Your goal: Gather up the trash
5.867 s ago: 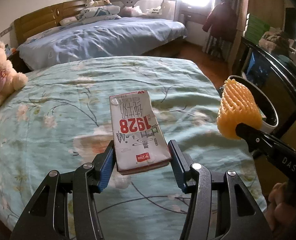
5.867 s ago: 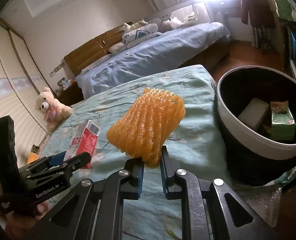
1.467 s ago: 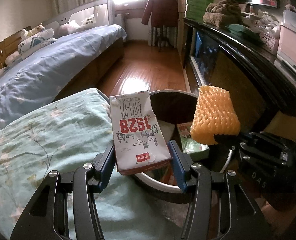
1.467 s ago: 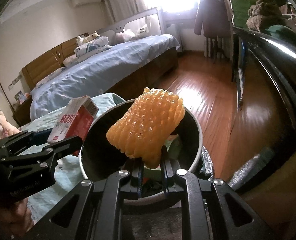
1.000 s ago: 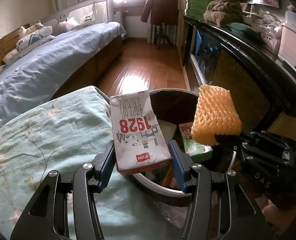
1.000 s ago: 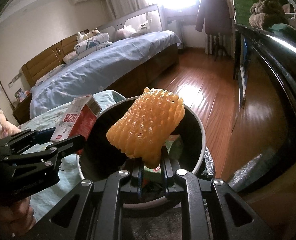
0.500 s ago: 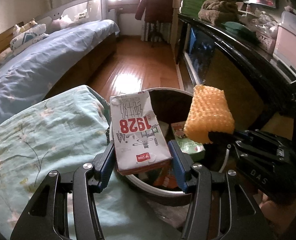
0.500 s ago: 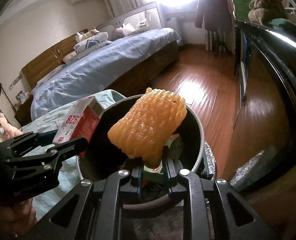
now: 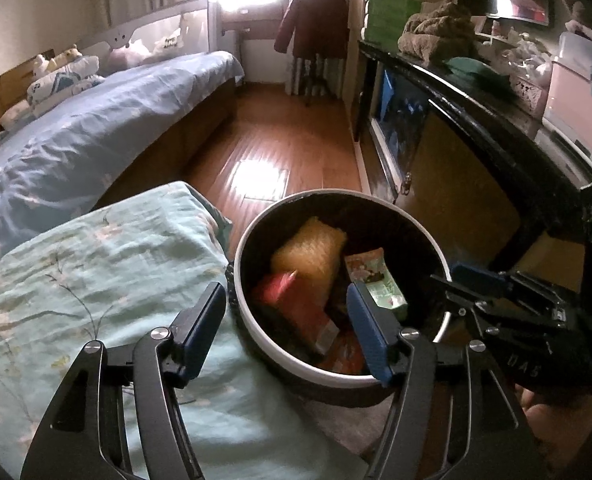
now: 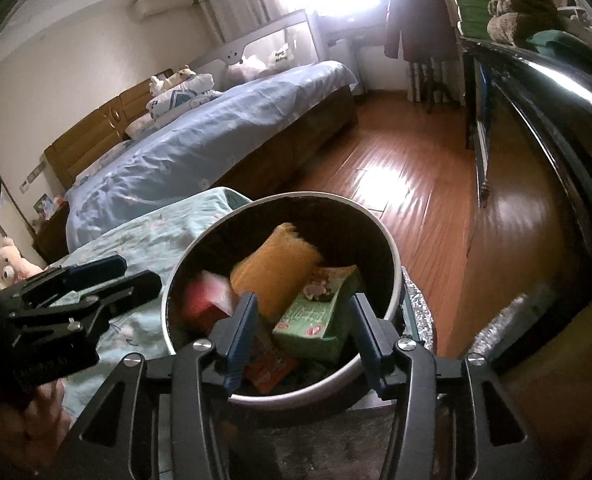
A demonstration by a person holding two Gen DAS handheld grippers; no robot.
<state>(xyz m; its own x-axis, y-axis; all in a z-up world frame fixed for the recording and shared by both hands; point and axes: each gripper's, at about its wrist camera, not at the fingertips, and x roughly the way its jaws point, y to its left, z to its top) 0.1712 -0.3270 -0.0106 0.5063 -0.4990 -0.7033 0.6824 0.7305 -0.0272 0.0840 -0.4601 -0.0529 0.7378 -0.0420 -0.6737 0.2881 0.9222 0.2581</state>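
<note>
The round white-rimmed trash bin (image 9: 240, 280) stands at the foot of the bed, and it also shows in the right wrist view (image 10: 391, 256). Inside lie the orange foam net (image 9: 309, 248) (image 10: 276, 268), the red and white milk carton (image 9: 296, 304) (image 10: 208, 296), blurred, and a green carton (image 9: 379, 284) (image 10: 315, 312). My left gripper (image 9: 286, 328) is open and empty over the bin's near left rim. My right gripper (image 10: 301, 332) is open and empty over the bin's near rim; it also shows in the left wrist view (image 9: 455, 280) at the right.
The bed with the green floral cover (image 9: 96, 280) lies left of the bin. A second bed with a blue cover (image 9: 96, 128) is beyond. A black cabinet (image 9: 475, 120) runs along the right. Wooden floor (image 9: 288, 148) lies between.
Both grippers have opened. The milk carton has dropped from the left one and the foam net from the right one into the bin.
</note>
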